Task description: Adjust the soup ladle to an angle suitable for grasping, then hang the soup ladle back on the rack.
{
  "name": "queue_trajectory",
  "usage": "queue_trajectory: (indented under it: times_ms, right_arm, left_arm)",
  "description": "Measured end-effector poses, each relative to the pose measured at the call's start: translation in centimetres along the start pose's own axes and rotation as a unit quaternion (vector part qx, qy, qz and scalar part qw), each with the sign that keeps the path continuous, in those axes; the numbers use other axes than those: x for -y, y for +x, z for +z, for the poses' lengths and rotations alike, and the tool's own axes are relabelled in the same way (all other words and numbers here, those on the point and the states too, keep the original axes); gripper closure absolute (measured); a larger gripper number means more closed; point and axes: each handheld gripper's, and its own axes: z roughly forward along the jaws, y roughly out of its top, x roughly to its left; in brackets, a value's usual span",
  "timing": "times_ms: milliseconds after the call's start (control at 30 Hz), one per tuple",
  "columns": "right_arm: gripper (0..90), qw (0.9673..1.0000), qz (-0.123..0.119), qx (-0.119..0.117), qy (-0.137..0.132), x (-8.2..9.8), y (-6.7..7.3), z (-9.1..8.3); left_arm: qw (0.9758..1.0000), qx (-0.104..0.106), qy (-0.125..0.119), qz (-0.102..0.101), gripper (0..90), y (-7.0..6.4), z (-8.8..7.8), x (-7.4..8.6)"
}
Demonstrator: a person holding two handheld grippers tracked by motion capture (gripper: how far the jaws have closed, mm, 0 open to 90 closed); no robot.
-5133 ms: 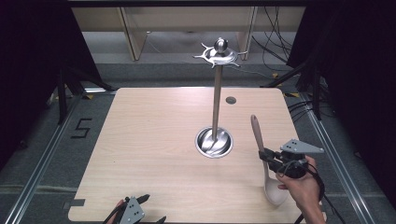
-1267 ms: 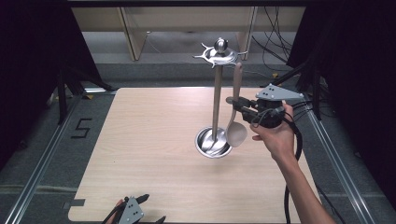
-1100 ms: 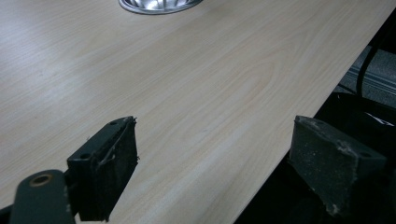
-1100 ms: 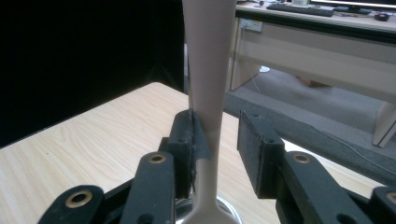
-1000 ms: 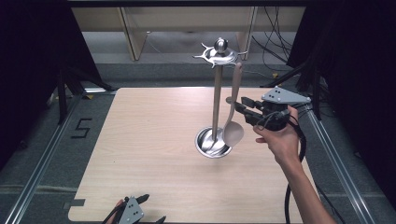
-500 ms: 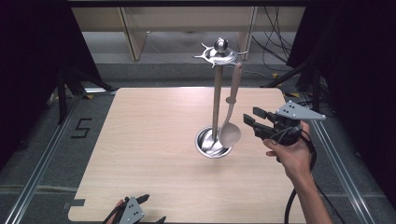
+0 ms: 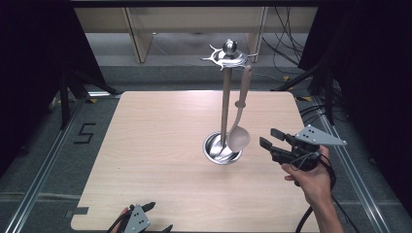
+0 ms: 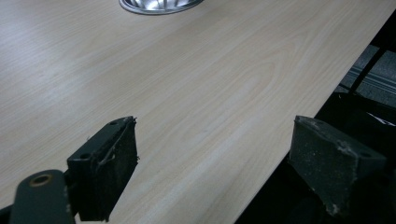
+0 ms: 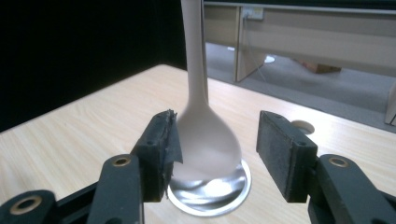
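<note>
A white 5 (image 7: 84,134) is marked on the floor, left of the counter (image 7: 160,145). A metal stand (image 7: 224,97) rises from a round shiny base (image 7: 221,149) on the counter. A spoon (image 7: 239,116) hangs from a hook at the stand's top, straight up and down, handle up and bowl down, just above the base.

The right claw (image 7: 272,139) is right of the spoon, open and holding nothing, pointing at the bowl. The left claw (image 8: 212,168) is open too, at the counter's near edge, far from the stand.
</note>
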Motion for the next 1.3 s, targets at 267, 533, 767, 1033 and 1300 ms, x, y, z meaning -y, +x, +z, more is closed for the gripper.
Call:
queue_trajectory:
  times_ms: [267, 533, 767, 1033, 1300]
  right_arm:
    - [46.9, 0.9998, -0.016, 0.003, 0.007, 1.2, -0.1, -0.5]
    - [45.2, 0.9988, 0.034, -0.016, 0.031, 3.4, -0.3, -1.1]
    - [43.5, 0.9985, 0.031, -0.008, 0.043, 4.4, -0.6, -1.4]
    - [43.0, 0.9974, 0.042, -0.004, 0.059, 5.9, -1.0, -1.6]
    - [42.9, 0.9964, 0.043, 0.007, 0.072, 7.2, -1.8, -2.3]
  left_arm:
    - [0.9999, 0.008, -0.011, -0.01, 14.8, -0.2, 0.0, 0.0]
    - [0.9998, 0.006, -0.019, -0.011, 14.7, -0.2, -0.1, 0.0]
    - [0.9998, 0.007, -0.014, -0.011, 14.7, -0.1, 0.0, 0.0]
    - [0.9997, 0.006, -0.015, -0.016, 14.8, -0.1, 0.0, 0.0]
    - [0.9999, 0.005, -0.009, -0.011, 14.7, 0.1, -0.2, 0.0]
